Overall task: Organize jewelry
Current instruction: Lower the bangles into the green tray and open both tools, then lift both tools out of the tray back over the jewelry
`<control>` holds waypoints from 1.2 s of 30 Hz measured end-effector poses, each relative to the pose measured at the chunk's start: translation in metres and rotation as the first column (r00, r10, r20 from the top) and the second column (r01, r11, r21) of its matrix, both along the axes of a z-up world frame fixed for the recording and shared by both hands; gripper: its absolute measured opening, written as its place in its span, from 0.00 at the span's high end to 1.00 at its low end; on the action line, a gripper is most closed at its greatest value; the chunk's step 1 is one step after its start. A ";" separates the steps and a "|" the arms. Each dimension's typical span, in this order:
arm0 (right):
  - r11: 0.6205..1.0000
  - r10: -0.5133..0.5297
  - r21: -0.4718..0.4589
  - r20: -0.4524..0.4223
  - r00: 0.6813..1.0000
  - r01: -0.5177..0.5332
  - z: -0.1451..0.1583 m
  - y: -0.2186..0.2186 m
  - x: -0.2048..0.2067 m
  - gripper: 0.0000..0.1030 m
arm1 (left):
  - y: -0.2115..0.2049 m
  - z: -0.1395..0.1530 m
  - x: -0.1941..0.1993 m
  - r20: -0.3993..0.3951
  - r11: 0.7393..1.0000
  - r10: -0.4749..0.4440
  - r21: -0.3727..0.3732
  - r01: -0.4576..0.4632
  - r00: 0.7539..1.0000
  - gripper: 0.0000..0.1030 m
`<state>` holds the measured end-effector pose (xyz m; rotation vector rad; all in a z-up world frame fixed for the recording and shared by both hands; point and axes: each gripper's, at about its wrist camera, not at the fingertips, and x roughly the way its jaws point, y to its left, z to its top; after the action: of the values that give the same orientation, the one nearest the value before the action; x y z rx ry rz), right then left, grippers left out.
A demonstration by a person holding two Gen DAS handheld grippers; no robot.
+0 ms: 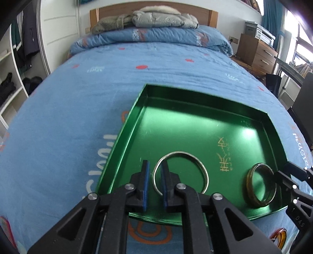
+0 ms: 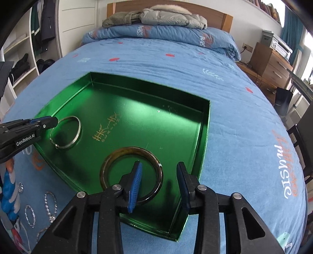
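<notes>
A green metal tray (image 1: pixel 140 101) (image 2: pixel 205 125) lies on the blue bedspread. A silver bangle (image 1: pixel 203 170) (image 2: pixel 77 132) lies in it at the left. An amber bangle (image 1: pixel 252 201) (image 2: pixel 109 162) lies in it at the right. My left gripper (image 1: pixel 155 173) (image 2: pixel 42 122) is open by a narrow gap, its fingers astride the silver bangle's left rim without gripping it. My right gripper (image 2: pixel 159 181) (image 1: pixel 281 175) is open above the amber bangle, whose right rim lies between the fingers. Several silver chains and rings (image 2: pixel 49 205) lie on the bedspread left of the tray.
A folded duvet (image 1: pixel 150 37) and grey jackets (image 1: pixel 156 18) lie at the head of the bed. A wardrobe (image 1: pixel 13 64) stands at the left, a wooden drawer unit (image 1: pixel 256 52) at the right. A dark chair (image 2: pixel 305 136) stands by the right bedside.
</notes>
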<state>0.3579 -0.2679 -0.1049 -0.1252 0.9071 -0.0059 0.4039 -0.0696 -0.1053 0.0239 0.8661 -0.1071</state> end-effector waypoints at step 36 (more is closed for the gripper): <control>0.994 -0.052 0.100 0.224 0.973 0.030 0.114 -0.002 -0.198 0.45 | 0.061 0.117 -0.199 0.106 0.988 -0.075 -0.124 0.089 0.991 0.89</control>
<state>0.1602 -0.2703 0.0088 -0.0147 0.6806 -0.0148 0.2052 -0.0090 0.0121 -0.0552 0.7553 -0.2369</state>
